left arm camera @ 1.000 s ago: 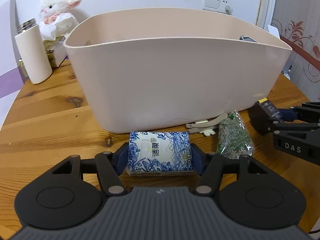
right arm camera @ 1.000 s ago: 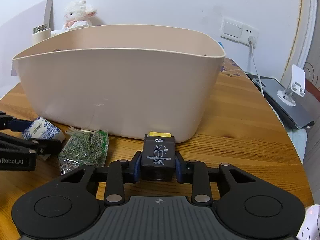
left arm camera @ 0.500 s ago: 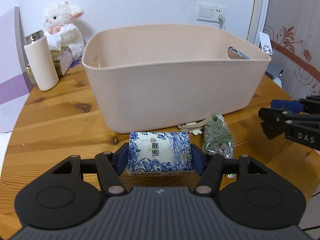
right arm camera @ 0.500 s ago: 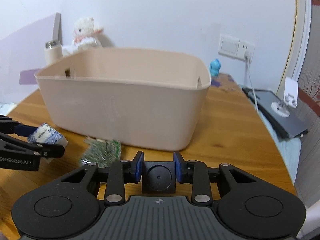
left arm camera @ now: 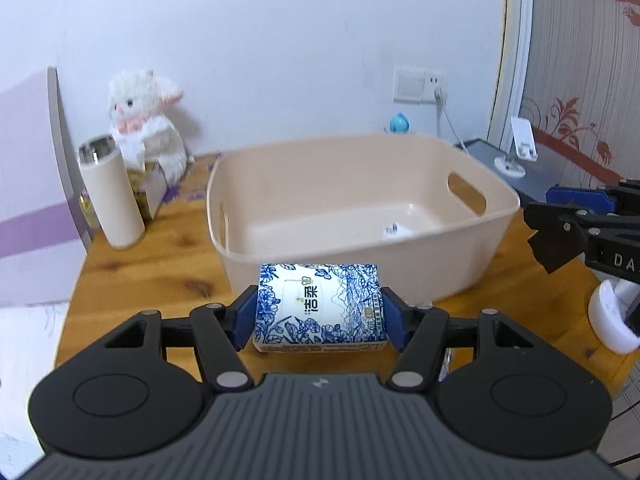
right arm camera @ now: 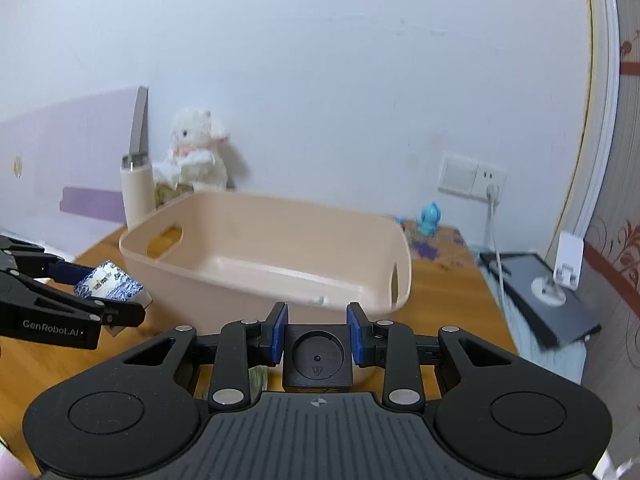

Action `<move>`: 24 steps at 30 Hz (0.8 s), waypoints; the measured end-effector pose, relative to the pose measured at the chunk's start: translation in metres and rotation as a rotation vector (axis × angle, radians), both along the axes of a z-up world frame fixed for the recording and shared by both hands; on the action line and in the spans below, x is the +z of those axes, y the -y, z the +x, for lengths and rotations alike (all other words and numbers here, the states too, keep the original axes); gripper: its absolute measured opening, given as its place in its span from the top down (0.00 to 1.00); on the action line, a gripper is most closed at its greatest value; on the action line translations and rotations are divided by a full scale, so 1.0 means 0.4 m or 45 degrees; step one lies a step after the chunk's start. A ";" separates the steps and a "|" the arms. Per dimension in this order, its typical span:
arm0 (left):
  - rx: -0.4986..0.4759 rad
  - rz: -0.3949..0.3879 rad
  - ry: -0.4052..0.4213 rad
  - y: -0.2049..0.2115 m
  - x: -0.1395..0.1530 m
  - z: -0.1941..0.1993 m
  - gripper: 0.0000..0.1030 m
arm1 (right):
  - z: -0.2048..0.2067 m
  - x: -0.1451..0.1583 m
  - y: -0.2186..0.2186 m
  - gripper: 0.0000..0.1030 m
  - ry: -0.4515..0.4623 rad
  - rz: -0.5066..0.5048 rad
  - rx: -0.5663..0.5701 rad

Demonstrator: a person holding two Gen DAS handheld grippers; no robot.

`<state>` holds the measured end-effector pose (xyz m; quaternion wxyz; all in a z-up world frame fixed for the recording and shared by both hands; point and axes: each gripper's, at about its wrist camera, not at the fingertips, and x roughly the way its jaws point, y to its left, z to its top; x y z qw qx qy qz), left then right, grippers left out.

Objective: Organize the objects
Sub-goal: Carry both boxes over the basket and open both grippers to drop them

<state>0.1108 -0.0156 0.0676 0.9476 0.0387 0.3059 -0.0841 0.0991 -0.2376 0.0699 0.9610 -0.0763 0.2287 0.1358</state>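
The left gripper is clamping a blue-patterned tissue pack between its fingers, holding it above the wooden surface, just before the beige tub. The right gripper is pinching a small black box squarely between its blue pads, before the tub's near wall.

Your left claw, black with blue pads, frames a tissue pack printed in blue florals on white. Your right claw matches it, around a plain black box. Beyond them sit a pale peach-beige bin, a honey-brown wooden tabletop, a cream flask and a white plush toy with pink trim.
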 end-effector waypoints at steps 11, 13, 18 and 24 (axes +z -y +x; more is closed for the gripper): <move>0.036 0.011 0.097 0.018 0.069 0.125 0.37 | 0.103 0.086 -0.019 0.72 0.116 -0.002 -0.026; 0.046 0.024 0.093 0.026 0.066 0.165 0.37 | 0.131 0.089 -0.024 0.72 0.120 -0.001 -0.030; 0.068 0.100 0.083 0.051 0.025 0.244 0.37 | 0.215 0.066 -0.065 0.72 0.084 -0.040 -0.034; 0.093 0.117 -0.021 0.056 -0.049 0.323 0.37 | 0.295 -0.003 -0.119 0.72 0.005 -0.100 -0.037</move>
